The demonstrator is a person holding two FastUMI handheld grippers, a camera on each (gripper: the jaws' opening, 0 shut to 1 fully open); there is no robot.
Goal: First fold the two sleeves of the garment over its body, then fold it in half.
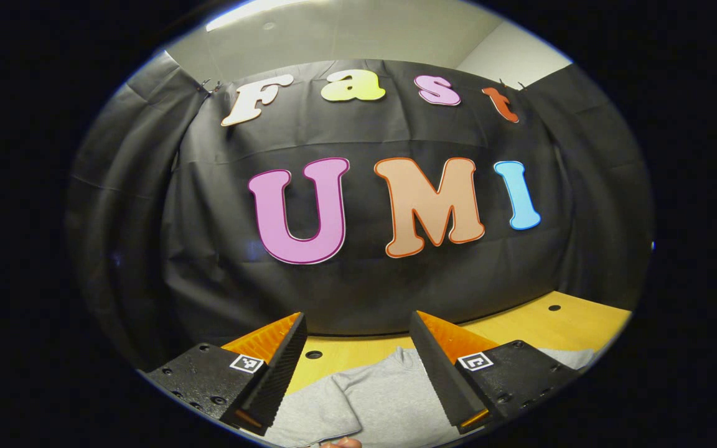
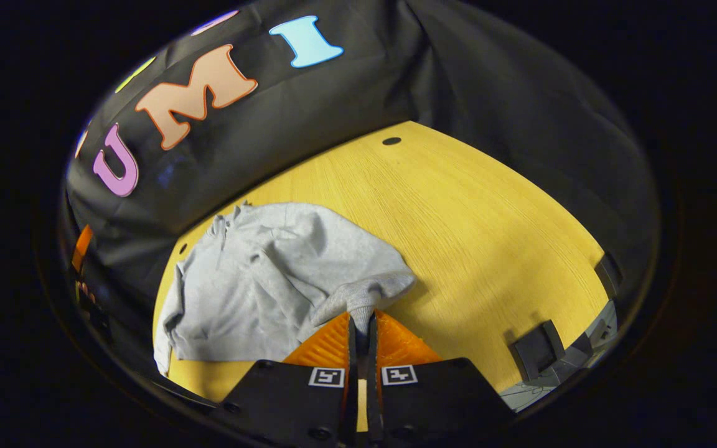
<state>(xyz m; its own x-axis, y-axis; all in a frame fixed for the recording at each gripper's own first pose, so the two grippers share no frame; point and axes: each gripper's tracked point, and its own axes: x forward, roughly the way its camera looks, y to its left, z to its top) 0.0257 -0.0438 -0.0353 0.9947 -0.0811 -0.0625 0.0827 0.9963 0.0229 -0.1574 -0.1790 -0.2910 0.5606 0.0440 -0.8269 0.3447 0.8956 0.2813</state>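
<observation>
table (image 2: 458,205) right of garment (image 2: 271,274): open | booth wall (image 2: 458,74): bounds far edge | clamps (image 2: 536,351): near edge

From the left gripper view I see my left claw (image 1: 358,354) with its fingers spread wide apart, held above the grey garment (image 1: 389,398) lying on the yellow table (image 1: 539,323). The claw faces the black cloth wall (image 1: 358,280). At the bottom edge something pale pokes in, possibly a fingertip (image 1: 341,443).
</observation>
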